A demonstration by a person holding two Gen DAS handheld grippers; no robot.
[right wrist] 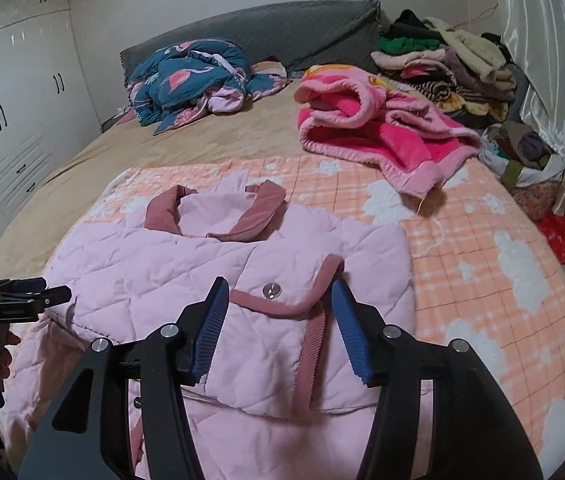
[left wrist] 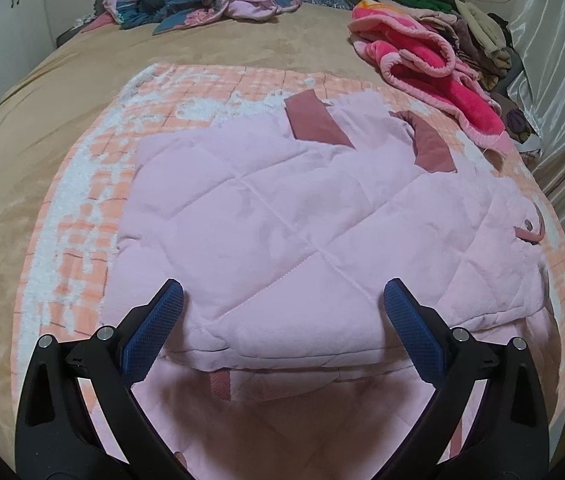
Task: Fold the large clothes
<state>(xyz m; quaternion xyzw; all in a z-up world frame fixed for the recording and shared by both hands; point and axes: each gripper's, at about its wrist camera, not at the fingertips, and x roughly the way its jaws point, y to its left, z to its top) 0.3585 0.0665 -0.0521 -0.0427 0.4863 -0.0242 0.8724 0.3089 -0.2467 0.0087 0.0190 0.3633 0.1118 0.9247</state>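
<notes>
Both my claws, left claw (left wrist: pixel 282 300) and right claw (right wrist: pixel 280 300), gape unloaded over pale pink quilted jacket (left wrist: pixel 282 208); puffy fold may spring apart

We see a bed (right wrist: pixel 218 140) with a tan cover. On it lie an orange checked blanket (right wrist: pixel 482 240) near us, a blue flamingo quilt (right wrist: pixel 186 76) far left, a pink fleece (right wrist: pixel 370 128) and stacked clothes (right wrist: pixel 442 64) far right.

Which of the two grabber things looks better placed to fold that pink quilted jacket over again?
Probably the left gripper: its open fingers straddle the near folded edge of the pale pink quilted jacket, ready to pinch and lift. The right gripper, also open, hovers over the snap-button pocket, mid-panel, not an edge.
</notes>
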